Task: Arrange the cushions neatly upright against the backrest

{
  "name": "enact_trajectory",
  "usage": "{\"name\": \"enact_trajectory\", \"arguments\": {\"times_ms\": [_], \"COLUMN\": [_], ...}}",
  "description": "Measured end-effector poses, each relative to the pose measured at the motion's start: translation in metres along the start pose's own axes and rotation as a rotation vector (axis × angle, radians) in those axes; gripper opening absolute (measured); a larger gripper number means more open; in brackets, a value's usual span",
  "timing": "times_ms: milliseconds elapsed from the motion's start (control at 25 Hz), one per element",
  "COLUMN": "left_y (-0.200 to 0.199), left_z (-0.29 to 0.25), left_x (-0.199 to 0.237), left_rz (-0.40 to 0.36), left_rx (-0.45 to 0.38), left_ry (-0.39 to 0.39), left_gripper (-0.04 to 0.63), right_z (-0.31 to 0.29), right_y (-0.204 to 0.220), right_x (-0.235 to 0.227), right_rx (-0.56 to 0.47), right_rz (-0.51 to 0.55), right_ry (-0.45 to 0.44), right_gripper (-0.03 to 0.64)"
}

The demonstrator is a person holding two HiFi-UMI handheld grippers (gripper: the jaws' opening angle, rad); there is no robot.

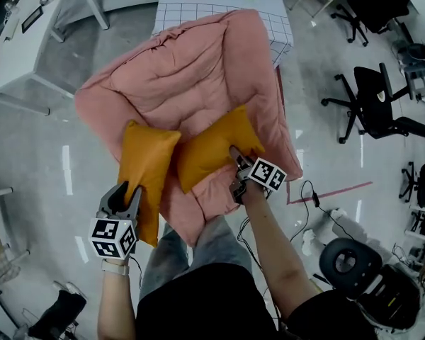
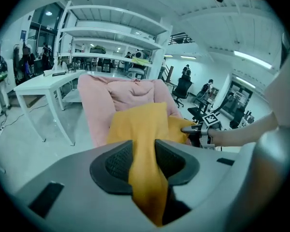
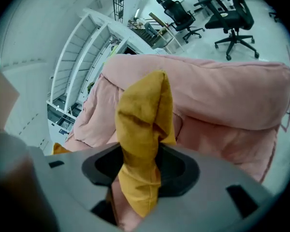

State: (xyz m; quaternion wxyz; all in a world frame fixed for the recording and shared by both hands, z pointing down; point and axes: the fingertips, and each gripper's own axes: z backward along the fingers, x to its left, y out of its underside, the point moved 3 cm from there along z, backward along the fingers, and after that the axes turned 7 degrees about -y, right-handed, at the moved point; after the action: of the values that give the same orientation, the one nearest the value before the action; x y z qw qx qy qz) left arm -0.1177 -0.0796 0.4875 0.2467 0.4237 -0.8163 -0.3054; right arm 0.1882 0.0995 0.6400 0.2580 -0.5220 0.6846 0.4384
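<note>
Gripping one cushion apiece, the person appears to be midway through the lift-and-place step. The left gripper [image 1: 125, 193] is clamped on the near edge of a mustard-yellow fabric cushion [image 1: 145, 163], with the cloth pinched flat between its dark pads [image 2: 117, 162]. That cushion lies lengthwise down the left of the seat, its lower end hanging past the front edge. The right gripper [image 1: 237, 154] is likewise closed on a bunched corner of the second mustard-yellow cushion [image 1: 211, 147], which slants across the seat's right half. Its inner corner sits close against the first cushion — whether they touch, the head view does not settle.

Both lie on a soft, quilted pink lounge chair [image 1: 106, 91], whose padded backrest [image 1: 219, 48] rises beyond them. Neither cushion is propped on it yet.

The next move likely calls for raising each cushion by its held edge and carrying it toward the backrest. Each would then stand on its lower edge, side by side. Since each grip holds only an edge or a corner, the stuffing may sag — so each base probably needs seating firmly into the crease before the jaws let go.
</note>
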Motion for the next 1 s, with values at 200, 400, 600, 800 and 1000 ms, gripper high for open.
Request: {"name": "enact_trajectory", "arguments": {"times_ms": [200,400,600,800,1000], "left_y": [0.019,0.021,0.019,0.018,0.019], "left_z": [-0.021,-0.035,-0.043,-0.046,-0.049], "left_x": [-0.005,-0.014,-0.019,-0.018,-0.020], "left_rz": [0.023,0.043,0.055,0.061,0.069], "left_rx": [0.049,0.066,0.077,0.064,0.062], "left_ry": [-0.035,-0.049,-0.046,-0.059,-0.063], "left_gripper": [0.149,0.149,0.149,0.149,0.149], "right_z": [-0.020,-0.039,-0.050,-0.063,-0.068], "right_y": [-0.006,-0.012,-0.013,-0.011,-0.005], "right_x": [-0.027,-0.057,-0.096,-0.128,-0.148], "right_rx": [0.027,0.038,0.033,0.073,0.093], "right_rz": [-0.063,-0.147,-0.236,-0.225,-0.233], "right_ry": [0.017,0.056,0.104,0.171,0.219], "right_gripper": [0.210,0.215,0.222,0.242,0.247]}}
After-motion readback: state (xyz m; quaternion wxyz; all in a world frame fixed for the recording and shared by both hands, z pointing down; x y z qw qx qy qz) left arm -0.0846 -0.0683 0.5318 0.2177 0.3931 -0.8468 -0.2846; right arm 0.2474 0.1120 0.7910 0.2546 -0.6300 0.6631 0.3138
